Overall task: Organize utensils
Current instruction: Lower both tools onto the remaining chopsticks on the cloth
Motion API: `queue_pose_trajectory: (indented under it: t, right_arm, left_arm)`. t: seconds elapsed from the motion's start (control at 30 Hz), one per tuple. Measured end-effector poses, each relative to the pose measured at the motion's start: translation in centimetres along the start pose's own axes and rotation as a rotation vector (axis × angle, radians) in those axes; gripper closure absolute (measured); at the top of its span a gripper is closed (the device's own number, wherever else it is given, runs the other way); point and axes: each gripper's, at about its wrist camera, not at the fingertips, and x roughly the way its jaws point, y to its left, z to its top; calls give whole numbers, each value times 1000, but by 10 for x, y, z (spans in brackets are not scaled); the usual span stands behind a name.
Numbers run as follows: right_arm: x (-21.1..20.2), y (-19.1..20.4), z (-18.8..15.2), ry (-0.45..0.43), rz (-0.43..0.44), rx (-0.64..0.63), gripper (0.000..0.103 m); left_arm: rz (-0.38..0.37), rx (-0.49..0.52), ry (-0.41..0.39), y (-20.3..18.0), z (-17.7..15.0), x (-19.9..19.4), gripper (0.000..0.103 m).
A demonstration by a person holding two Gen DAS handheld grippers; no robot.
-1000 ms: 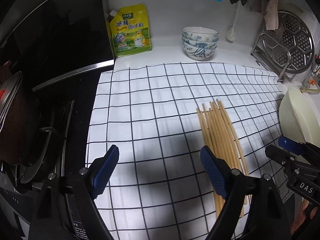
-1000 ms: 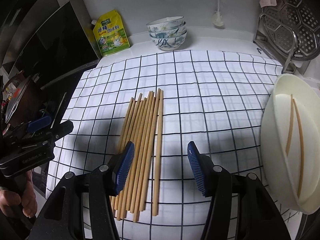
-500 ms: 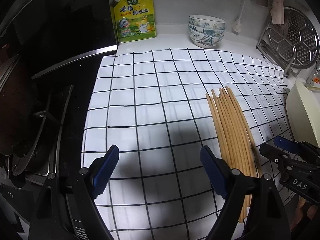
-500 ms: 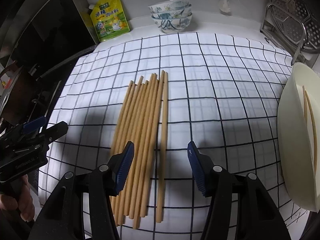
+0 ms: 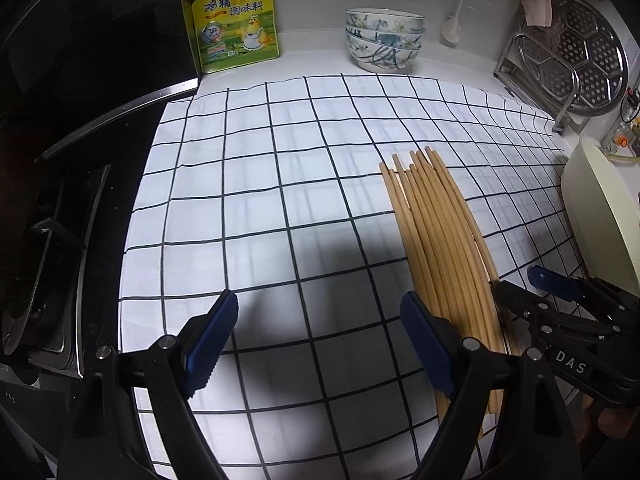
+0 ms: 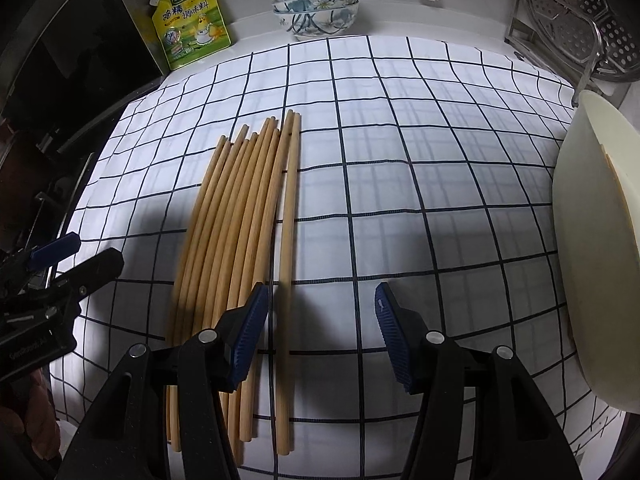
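Observation:
Several wooden chopsticks (image 6: 244, 220) lie side by side on the checked cloth (image 6: 400, 128); they also show in the left wrist view (image 5: 444, 236). My right gripper (image 6: 318, 332) is open and empty, low over the near ends, with the rightmost chopstick between its fingers. My left gripper (image 5: 320, 340) is open and empty, over bare cloth just left of the chopsticks. A cream tray (image 6: 592, 264) stands at the right edge; it also shows in the left wrist view (image 5: 600, 216).
A yellow seasoning pouch (image 5: 234, 16) and stacked patterned bowls (image 5: 384, 38) stand at the back wall. A metal rack with a steamer plate (image 5: 576, 64) is at the back right. A black stove (image 5: 56, 208) borders the cloth on the left.
Both grippers have come lower and closer to the cloth. The right gripper has shifted so the rightmost chopstick now lies between its fingers. The chopsticks have not moved.

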Motion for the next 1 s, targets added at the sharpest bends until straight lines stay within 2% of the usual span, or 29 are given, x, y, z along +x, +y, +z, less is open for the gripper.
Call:
queue_pose_trajectory:
  t: [0.43, 1.0]
  right_arm:
    - [2, 5, -2, -17, -70, -68, 50]
    - [0, -13, -2, -27, -115, -30, 50]
  left_arm:
    - [-22, 25, 19, -14, -6, 7, 21]
    - [-13, 71, 40, -32, -9, 17, 20]
